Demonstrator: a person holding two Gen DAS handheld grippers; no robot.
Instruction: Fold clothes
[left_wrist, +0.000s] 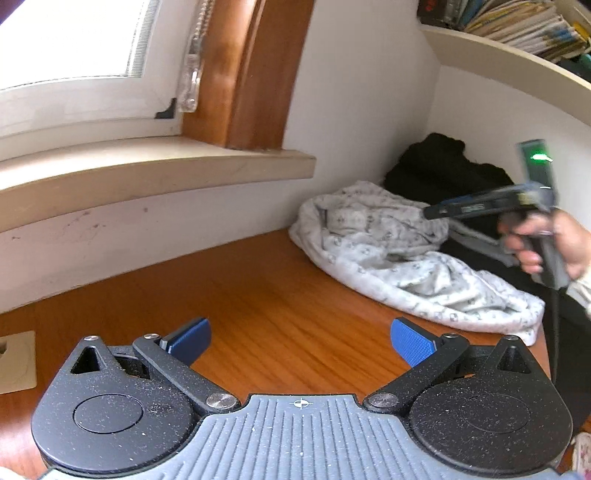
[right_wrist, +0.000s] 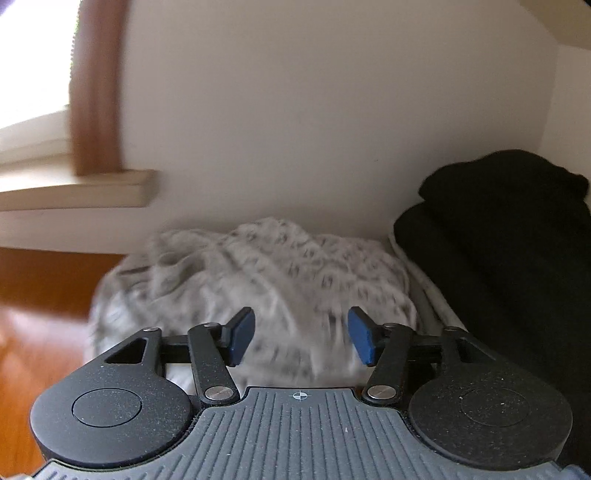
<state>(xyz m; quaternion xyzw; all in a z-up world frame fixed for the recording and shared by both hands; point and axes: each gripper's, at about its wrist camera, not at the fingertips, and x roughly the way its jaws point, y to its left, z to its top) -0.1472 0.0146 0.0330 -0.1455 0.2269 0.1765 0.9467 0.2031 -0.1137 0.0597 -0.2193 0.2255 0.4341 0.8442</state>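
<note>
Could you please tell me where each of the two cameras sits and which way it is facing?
Left wrist: on the left hand-held gripper, open above the wooden table, facing the window corner; the person's hand holds the right hand-held gripper there.
Right wrist: on the right hand-held gripper, open, facing the wall.
Shared: the crumpled white garment and black clothes.

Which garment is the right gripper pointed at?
The crumpled white printed garment, lying between the open right gripper's fingers in its view; the black clothes sit off to the right by the wall.
</note>
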